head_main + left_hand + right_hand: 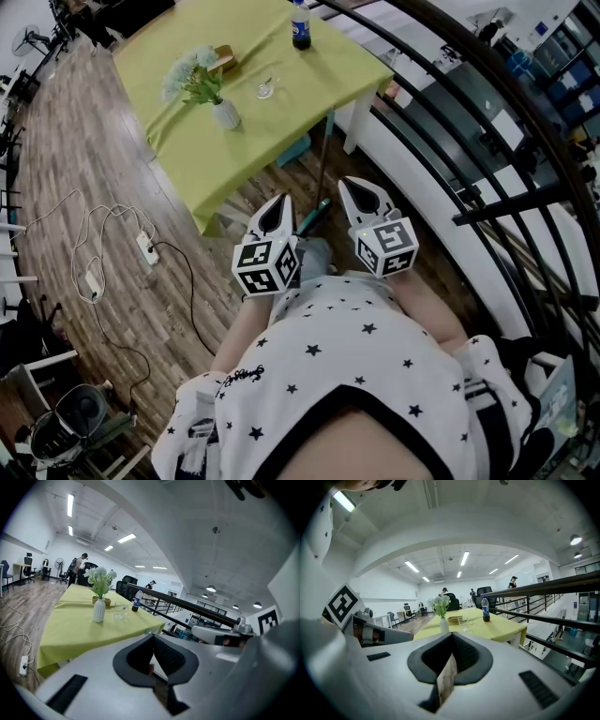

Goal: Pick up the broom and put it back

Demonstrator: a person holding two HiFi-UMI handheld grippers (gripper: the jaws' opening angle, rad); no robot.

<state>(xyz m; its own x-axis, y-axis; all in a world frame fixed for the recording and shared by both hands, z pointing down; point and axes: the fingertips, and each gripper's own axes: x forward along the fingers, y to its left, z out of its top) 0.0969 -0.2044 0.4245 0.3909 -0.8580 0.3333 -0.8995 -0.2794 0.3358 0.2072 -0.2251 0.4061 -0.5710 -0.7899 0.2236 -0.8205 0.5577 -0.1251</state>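
In the head view a thin dark pole (324,159), seemingly the broom's handle, runs from the green table's edge down to a teal piece (315,216) on the floor between my grippers. My left gripper (278,200) hangs just left of that teal piece, my right gripper (349,183) just right of it; neither touches it. In the left gripper view the left gripper (152,638) has its tips together with nothing between them. The right gripper (452,634) in its own view is likewise shut and holds nothing. The broom shows in neither gripper view.
The table with a yellow-green cloth (281,103) bears a white vase of flowers (225,114), a glass (265,89) and a bottle (300,26). A dark railing (487,150) runs along the right. A power strip with cables (147,247) lies on the wooden floor at left.
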